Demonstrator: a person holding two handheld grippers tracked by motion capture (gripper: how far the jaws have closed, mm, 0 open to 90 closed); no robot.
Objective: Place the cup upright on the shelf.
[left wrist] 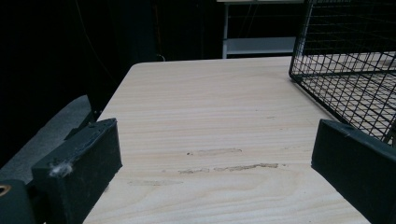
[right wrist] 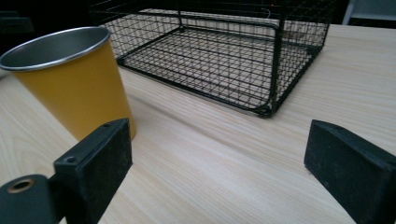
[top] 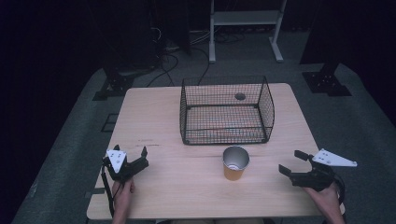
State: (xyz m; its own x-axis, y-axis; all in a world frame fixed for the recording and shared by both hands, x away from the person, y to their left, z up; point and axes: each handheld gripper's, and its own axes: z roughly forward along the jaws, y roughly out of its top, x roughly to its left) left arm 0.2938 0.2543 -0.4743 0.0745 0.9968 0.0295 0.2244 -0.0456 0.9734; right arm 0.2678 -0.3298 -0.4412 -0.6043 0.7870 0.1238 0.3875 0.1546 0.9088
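Light wood table (top: 154,126), rectangular, standing on grey floor; dark surroundings. A white shelf frame (top: 245,18) stands on the floor beyond the far edge of the table.

Black wire basket (top: 226,109) sits on the far half of the table, roughly centred, open top, nothing inside it (the table grain shows through the mesh floor). It serves as landmark for the rest.

Yellow cup (top: 235,163) with a bare metal inside and rim stands upright on the table just in front of the basket's near wall, slightly toward the basket's right half. Near the basket, not touching it. In the right gripper view the cup (right wrist: 70,74) is at upper left, the basket (right wrist: 219,51) behind it.

Left gripper (top: 135,161): in front of the basket and well off its left corner, held in a hand (top: 122,189) at the near edge. Fingers spread wide, nothing between them; in the left gripper view they frame bare table (left wrist: 215,121) with the basket's corner (left wrist: 345,56) at upper right.

Right gripper (top: 293,163): in front of the basket and off its right corner, well apart from the cup, held in the other hand (top: 327,198). Fingers wide apart, empty.
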